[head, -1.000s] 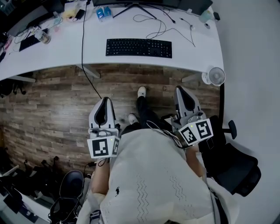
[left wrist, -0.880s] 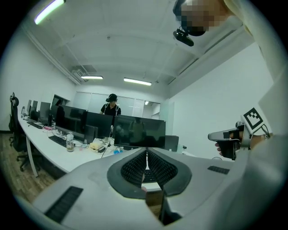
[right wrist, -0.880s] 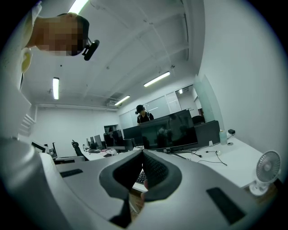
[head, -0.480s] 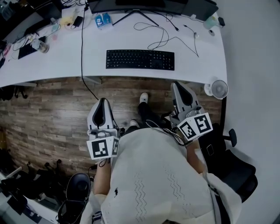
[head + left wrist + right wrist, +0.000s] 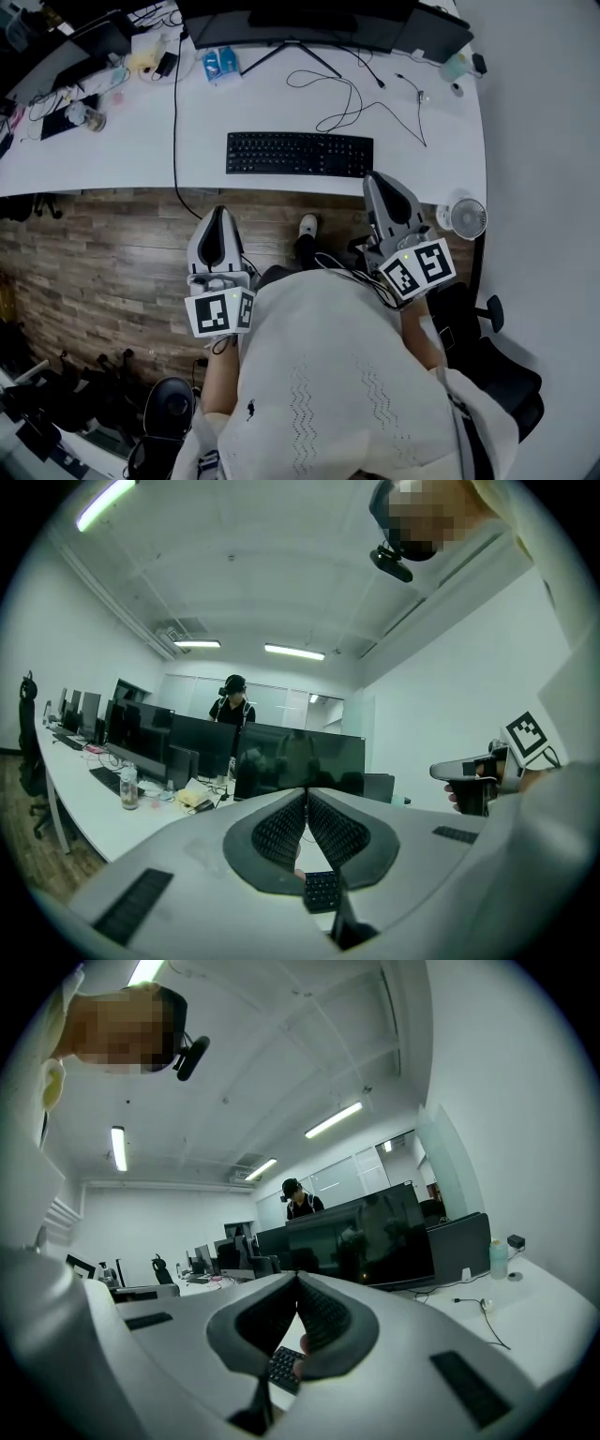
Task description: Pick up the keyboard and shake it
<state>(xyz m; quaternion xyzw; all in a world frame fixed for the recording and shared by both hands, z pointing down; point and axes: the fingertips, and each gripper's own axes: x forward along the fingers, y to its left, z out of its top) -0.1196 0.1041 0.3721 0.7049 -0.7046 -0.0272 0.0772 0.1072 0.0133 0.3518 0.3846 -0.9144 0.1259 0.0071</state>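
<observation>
The left gripper's fingers are closed tip to tip, with nothing between them. The right gripper's fingers are closed in the same way and hold nothing. Both grippers point roughly level toward the table.

The black keyboard lies flat and keys-up on the table, ahead of both pairs of fingers and held by neither. In each gripper view it shows low in the gap beneath the joined tips. Its long axis runs left to right across the head view, along the table's near edge.

The left fingers are over the wooden floor, short of that edge and in line with the keyboard's left end. The right fingers are at the edge, just beside the keyboard's right near corner.
</observation>
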